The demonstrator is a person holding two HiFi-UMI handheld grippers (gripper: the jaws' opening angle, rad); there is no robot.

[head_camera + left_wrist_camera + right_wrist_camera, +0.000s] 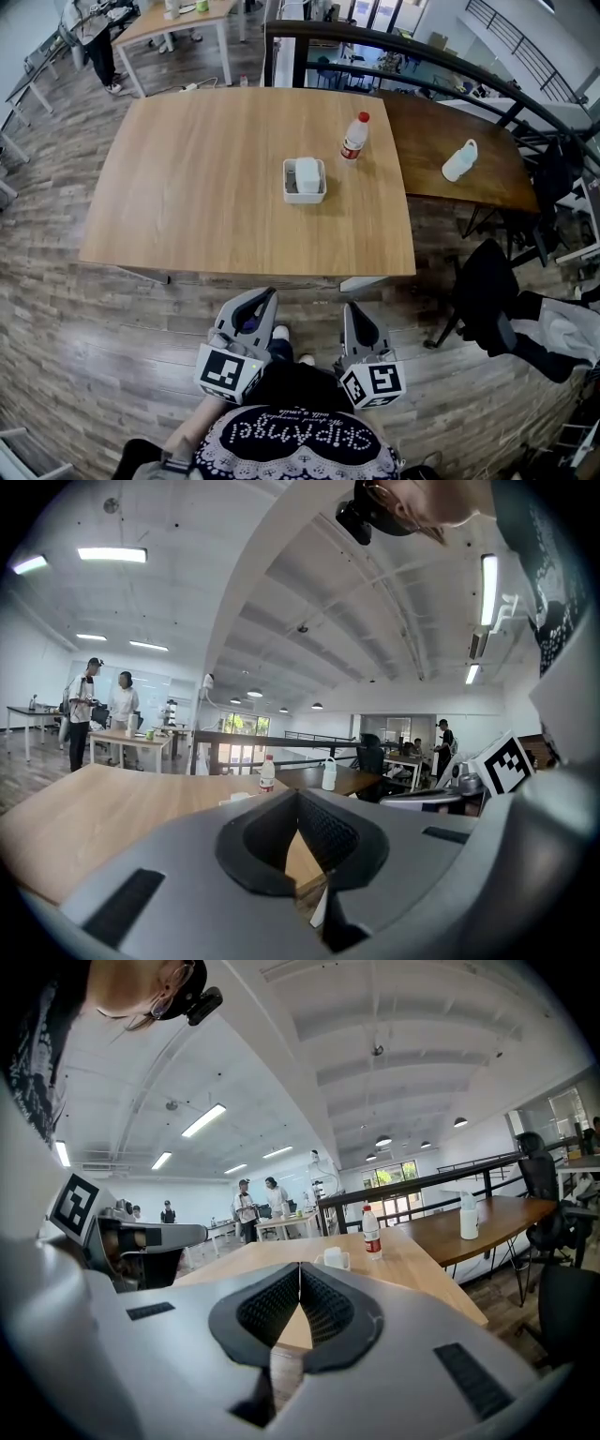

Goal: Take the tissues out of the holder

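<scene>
Our position: we stand at the near edge of a wooden table (187, 187). Both grippers are held low in front of our body and short of the tabletop.

Left gripper (266, 294): its jaws are closed tip to tip with nothing between them.

Right gripper (349, 308): its jaws are pressed together and also empty.

Tissues (307, 172): a white wad stands upright in a small white holder (291, 195). The holder sits near the middle of the table.

Tissues relative to the jaws: they lie well apart from both grippers, straight ahead across bare tabletop. In the right gripper view the holder (334, 1259) shows just above and slightly right of the closed tips. In the left gripper view it peeks over the left jaw, to the left of the tips.

Why the grippers are held this way: we judge this is the approach, before any reach. The jaws are closed because there is nothing to carry yet, and they must open before pinching the tissues.

Nearby: a red-capped bottle (353, 137) stands near the holder's far right corner and could be knocked. A white jug (459, 160) sits on a darker table, well apart.

Handling: the holder looks light, so we expect one gripper may need to steady it.
</scene>
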